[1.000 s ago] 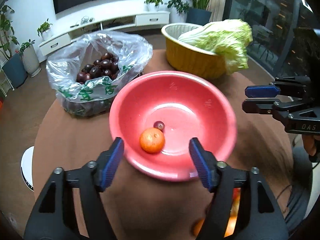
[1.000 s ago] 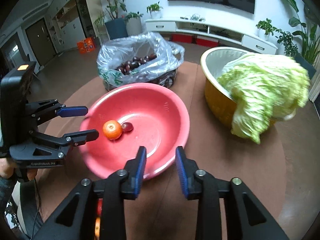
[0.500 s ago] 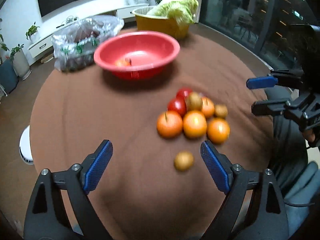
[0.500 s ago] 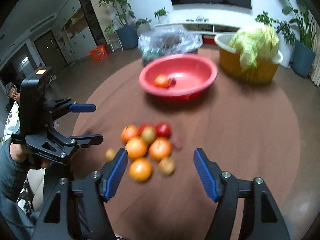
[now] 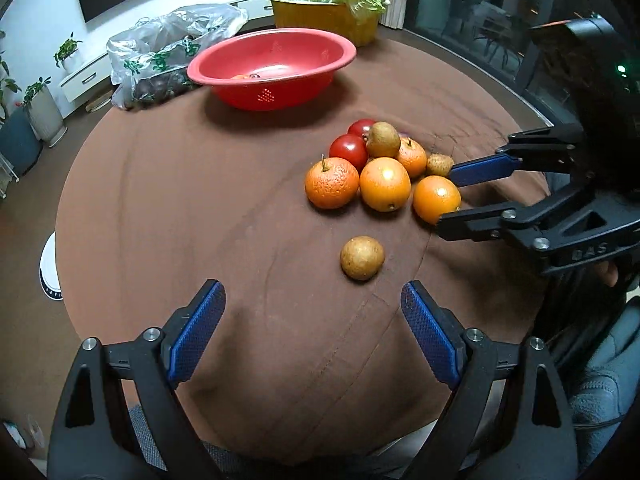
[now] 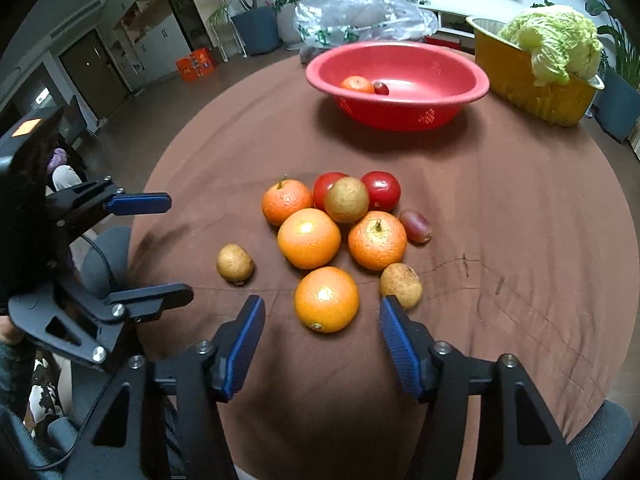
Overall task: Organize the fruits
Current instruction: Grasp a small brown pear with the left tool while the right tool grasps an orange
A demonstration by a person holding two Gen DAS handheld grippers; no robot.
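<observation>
A pile of fruit lies on the brown round table (image 5: pixel 200 200): oranges (image 5: pixel 385 189) (image 6: pixel 309 237), two red tomatoes (image 5: pixel 348 151) (image 6: pixel 380 189), brown round fruits and a lone brown one (image 5: pixel 362 257) (image 6: pixel 235 263). My left gripper (image 5: pixel 314 332) is open and empty, just short of the lone brown fruit. My right gripper (image 6: pixel 322 336) is open and empty, its jaws either side of the nearest orange (image 6: pixel 326 298) (image 5: pixel 436 199) without touching it. The red bowl (image 5: pixel 272 67) (image 6: pixel 400 80) at the far side holds a mandarin (image 6: pixel 357 83) and a small dark fruit.
A yellow tub (image 6: pixel 532 80) (image 5: pixel 324 20) with a cabbage (image 6: pixel 556 48) stands far right. A plastic bag (image 5: pixel 168 56) (image 6: pixel 360 16) of dark fruit sits behind the bowl. A small purple fruit (image 6: pixel 416 225) lies right of the pile.
Both grippers have pulled back from the red bowl to the near side of the table, over the fruit pile. The right gripper's jaws have opened wider and closed in on the nearest orange.
</observation>
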